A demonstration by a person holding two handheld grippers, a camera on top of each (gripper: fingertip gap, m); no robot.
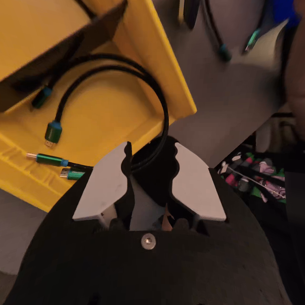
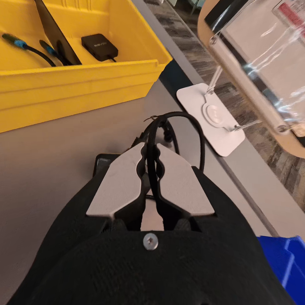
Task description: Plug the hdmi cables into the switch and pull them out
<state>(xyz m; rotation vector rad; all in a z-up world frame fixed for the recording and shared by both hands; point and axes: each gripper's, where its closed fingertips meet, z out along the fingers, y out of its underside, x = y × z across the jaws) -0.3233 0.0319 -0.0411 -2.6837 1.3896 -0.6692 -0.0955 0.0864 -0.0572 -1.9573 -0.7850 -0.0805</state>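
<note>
Inside the yellow bin (image 1: pixel 102 105) lie several black braided HDMI cables (image 1: pixel 105 72) with green plugs (image 1: pixel 53 132); two more plugs (image 1: pixel 49 159) rest on the bin's near rim. A doubled cable loops out over the bin's edge and runs down between the fingers of the left gripper (image 1: pixel 152 148). Those fingers stand wide apart, and the cable only passes against the left one, so nothing is pinched there.

Beyond the bin's far side, two more green plugs (image 1: pixel 224 52) lie blurred on the grey tabletop (image 1: pixel 222 99).

From the other side, the same yellow bin (image 2: pixel 79 85) shows a black divider (image 2: pixel 56 33), with a small black switch box (image 2: pixel 99 47) in the compartment right of it. Just in front of the bin, the right gripper (image 2: pixel 151 145) is nearly closed, clamping a bundle of black cables (image 2: pixel 151 140). A second black box (image 2: pixel 100 165) peeks out beneath it on the tabletop. Right of the bin stands a white stand base (image 2: pixel 211 118).
</note>
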